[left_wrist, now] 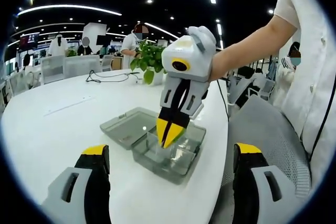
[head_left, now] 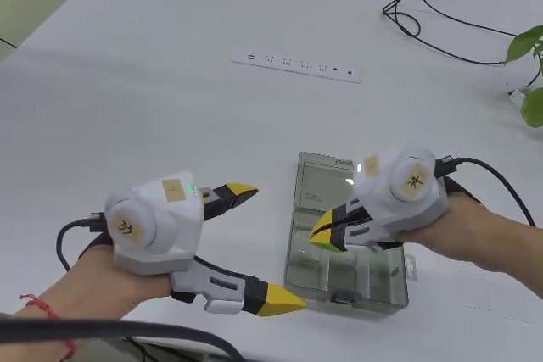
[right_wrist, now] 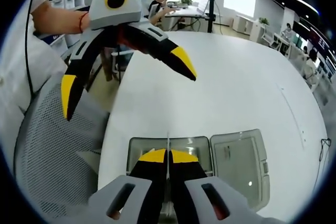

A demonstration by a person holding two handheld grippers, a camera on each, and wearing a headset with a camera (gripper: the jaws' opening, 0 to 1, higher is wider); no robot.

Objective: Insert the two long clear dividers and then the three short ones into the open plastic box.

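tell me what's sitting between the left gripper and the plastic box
Nothing but bare white table: in the head view the stretch from the left gripper's open jaws to the plastic box is clear.

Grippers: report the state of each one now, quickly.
Left gripper: open, jaws wide apart, holding nothing.
Right gripper: jaws shut on a thin clear plastic divider, above the open translucent plastic box.

the right gripper [head_left: 321, 233] covers the middle of the box [head_left: 316, 184], so what sits in its tray cannot be told. the clear divider [right_wrist: 168, 141] pinched between its fingers [right_wrist: 153, 157] reads as just a thin edge, its lower part hidden. beyond the box, the plant [head_left: 530, 74] is cut off by the picture's edge.
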